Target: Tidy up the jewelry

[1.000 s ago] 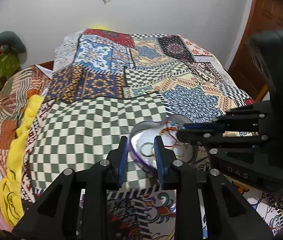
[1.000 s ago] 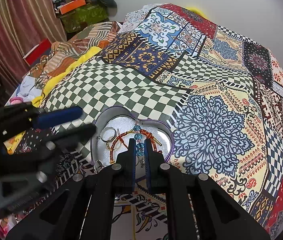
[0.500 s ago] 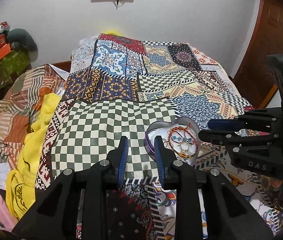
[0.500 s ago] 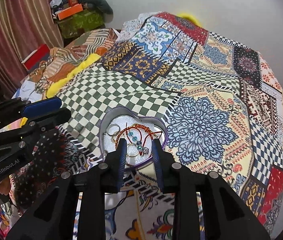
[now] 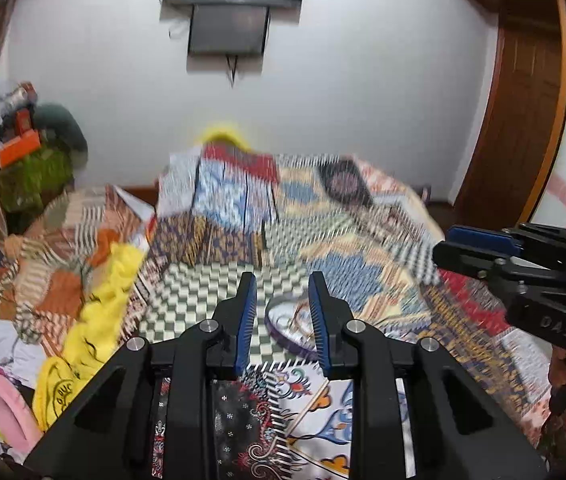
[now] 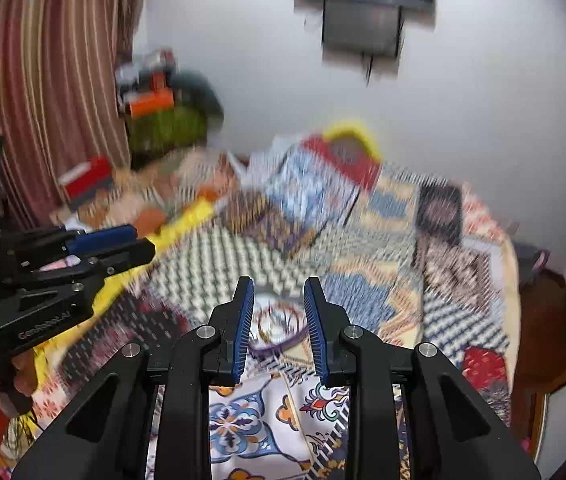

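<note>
So both tongs have pulled up and back from the bed [image 5: 211, 288] compared with a second ago, when they were right down over the heart-shaped tin [image 5: 289, 326] and the right tongs [image 6: 275, 312] were pinched on the beaded bracelet inside it. Now the right tongs have just been opening and there's nothing between the pads, just a gap with the tin showing through it further off. The left tongs [image 5: 281, 312] are parted about the same as before and also carrying nothing. The tin sits on the patchwork cover near the bed's near edge, at the corner of the green checked patch, and the jewelry [image 6: 279, 322] is lying in it, red and orange loops as far as I can tell, since both views are pretty smeared with motion. In the left view the right tongs hang off to the right side, well above the cover; in the right view the left tongs [image 6: 107, 242] do the same on the left. My read: the bracelet got dropped in the tin and this is the retreat, so the sorting looks done or close to it. I can't spot any loose pieces on the cover, though with this blur I wouldn't swear to it
</note>
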The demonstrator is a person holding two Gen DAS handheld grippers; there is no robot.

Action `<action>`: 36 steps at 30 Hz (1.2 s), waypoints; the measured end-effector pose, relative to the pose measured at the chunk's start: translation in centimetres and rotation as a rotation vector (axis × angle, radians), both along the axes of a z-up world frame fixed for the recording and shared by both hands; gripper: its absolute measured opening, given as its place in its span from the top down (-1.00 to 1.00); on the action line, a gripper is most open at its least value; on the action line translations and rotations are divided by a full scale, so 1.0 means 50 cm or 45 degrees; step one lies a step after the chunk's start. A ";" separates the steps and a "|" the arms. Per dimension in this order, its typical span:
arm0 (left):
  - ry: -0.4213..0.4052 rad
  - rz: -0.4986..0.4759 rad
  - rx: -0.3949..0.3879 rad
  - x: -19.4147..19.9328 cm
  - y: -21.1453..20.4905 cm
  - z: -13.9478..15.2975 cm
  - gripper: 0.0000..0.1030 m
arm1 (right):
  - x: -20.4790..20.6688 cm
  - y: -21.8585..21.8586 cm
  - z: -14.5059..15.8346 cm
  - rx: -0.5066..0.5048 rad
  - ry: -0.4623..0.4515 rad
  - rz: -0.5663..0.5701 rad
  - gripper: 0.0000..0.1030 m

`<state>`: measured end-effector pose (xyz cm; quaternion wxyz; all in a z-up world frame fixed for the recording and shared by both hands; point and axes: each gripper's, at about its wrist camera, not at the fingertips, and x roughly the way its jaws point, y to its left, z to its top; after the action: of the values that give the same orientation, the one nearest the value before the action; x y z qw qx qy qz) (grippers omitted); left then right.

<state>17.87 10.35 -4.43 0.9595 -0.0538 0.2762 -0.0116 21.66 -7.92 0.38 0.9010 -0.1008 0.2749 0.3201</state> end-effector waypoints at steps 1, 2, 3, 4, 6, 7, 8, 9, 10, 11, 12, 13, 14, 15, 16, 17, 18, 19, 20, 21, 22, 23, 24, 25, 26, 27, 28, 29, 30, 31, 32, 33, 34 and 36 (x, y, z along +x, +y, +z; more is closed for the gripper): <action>-0.041 0.005 0.003 -0.021 -0.006 0.021 0.50 | -0.026 -0.015 0.024 0.040 -0.045 -0.007 0.54; -0.076 0.011 0.008 -0.038 -0.012 0.038 0.50 | -0.043 -0.022 0.038 0.070 -0.079 -0.015 0.54; -0.124 0.019 0.016 -0.063 -0.020 0.059 0.50 | -0.067 -0.036 0.057 0.107 -0.121 -0.025 0.54; -0.173 0.024 0.024 -0.090 -0.029 0.079 0.49 | -0.094 -0.051 0.074 0.144 -0.166 -0.033 0.54; -0.252 0.031 0.038 -0.132 -0.045 0.107 0.39 | -0.133 -0.070 0.098 0.201 -0.233 -0.049 0.54; -0.288 0.036 0.043 -0.151 -0.052 0.118 0.31 | -0.157 -0.080 0.110 0.230 -0.269 -0.056 0.54; -0.330 0.038 0.047 -0.176 -0.061 0.130 0.28 | -0.177 -0.088 0.119 0.254 -0.296 -0.062 0.54; -0.367 0.039 0.053 -0.198 -0.070 0.141 0.22 | -0.195 -0.095 0.125 0.273 -0.320 -0.068 0.54; -0.400 0.042 0.060 -0.218 -0.077 0.148 0.16 | -0.216 -0.102 0.131 0.291 -0.351 -0.076 0.54; -0.440 0.048 0.076 -0.243 -0.089 0.157 0.13 | -0.226 -0.104 0.133 0.299 -0.371 -0.085 0.54; -0.465 0.055 0.088 -0.258 -0.096 0.161 0.04 | -0.245 -0.109 0.135 0.310 -0.402 -0.103 0.54; -0.494 0.065 0.103 -0.276 -0.105 0.165 -0.04 | -0.257 -0.113 0.136 0.317 -0.418 -0.112 0.51; -0.517 0.073 0.115 -0.292 -0.112 0.168 -0.07 | -0.271 -0.115 0.137 0.326 -0.433 -0.119 0.37; -0.533 0.079 0.122 -0.303 -0.116 0.170 -0.13 | -0.281 -0.116 0.136 0.336 -0.445 -0.127 0.15; -0.550 0.090 0.132 -0.316 -0.123 0.172 -0.26 | -0.294 -0.119 0.135 0.347 -0.464 -0.147 0.05; -0.562 0.104 0.144 -0.324 -0.129 0.172 -0.34 | -0.299 -0.119 0.132 0.347 -0.479 -0.163 -0.11; -0.573 0.115 0.151 -0.332 -0.132 0.171 -0.52 | -0.305 -0.118 0.130 0.345 -0.494 -0.180 -0.19; -0.585 0.128 0.156 -0.341 -0.135 0.170 -0.73 | -0.309 -0.117 0.128 0.344 -0.507 -0.197 -0.24; -0.593 0.136 0.154 -0.345 -0.136 0.168 -0.81 | -0.306 -0.115 0.125 0.344 -0.512 -0.205 -0.33; -0.599 0.144 0.148 -0.350 -0.138 0.166 -0.90 | -0.310 -0.117 0.124 0.349 -0.517 -0.221 -0.47; -0.600 0.148 0.140 -0.354 -0.138 0.165 -0.91 | -0.311 -0.118 0.123 0.357 -0.520 -0.240 -0.55; -0.598 0.151 0.132 -0.357 -0.136 0.163 -0.92 | -0.314 -0.125 0.123 0.363 -0.523 -0.253 -0.69; -0.597 0.159 0.121 -0.360 -0.135 0.162 -0.93 | -0.314 -0.126 0.123 0.367 -0.525 -0.264 -0.76; -0.598 0.167 0.114 -0.368 -0.136 0.164 -0.96 | -0.314 -0.127 0.124 0.364 -0.529 -0.275 -0.80; -0.600 0.176 0.105 -0.369 -0.135 0.163 -0.97 | -0.316 -0.129 0.126 0.357 -0.534 -0.284 -0.89; -0.601 0.180 0.102 -0.372 -0.136 0.165 -0.97 | -0.316 -0.129 0.127 0.352 -0.540 -0.292 -0.93; -0.600 0.182 0.098 -0.374 -0.135 0.165 -0.97 | -0.317 -0.129 0.128 0.349 -0.547 -0.303 -0.94; -0.596 0.180 0.092 -0.374 -0.134 0.164 -0.97 | -0.325 -0.134 0.128 0.346 -0.550 -0.304 -0.94; -0.590 0.175 0.081 -0.374 -0.132 0.164 -0.97 | -0.325 -0.133 0.129 0.341 -0.551 -0.301 -0.95; -0.587 0.171 0.072 -0.374 -0.131 0.163 -0.97 | -0.326 -0.133 0.129 0.339 -0.551 -0.302 -0.95; -0.587 0.171 0.068 -0.376 -0.132 0.163 -0.97 | -0.327 -0.135 0.127 0.336 -0.552 -0.305 -0.95; -0.588 0.174 0.066 -0.376 -0.132 0.163 -0.97 | -0.329 -0.138 0.124 0.335 -0.552 -0.306 -0.95; -0.588 0.174 0.063 -0.378 -0.132 0.162 -0.97 | -0.327 -0.137 0.126 0.334 -0.549 -0.307 -0.95; -0.587 0.170 0.056 -0.382 -0.130 0.161 -0.97 | -0.328 -0.140 0.124 0.332 -0.543 -0.305 -0.95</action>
<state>-1.23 3.86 3.62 0.9968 -0.0467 0.0458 0.0458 5.28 -14.92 6.60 0.9753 -0.0159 0.0452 0.2156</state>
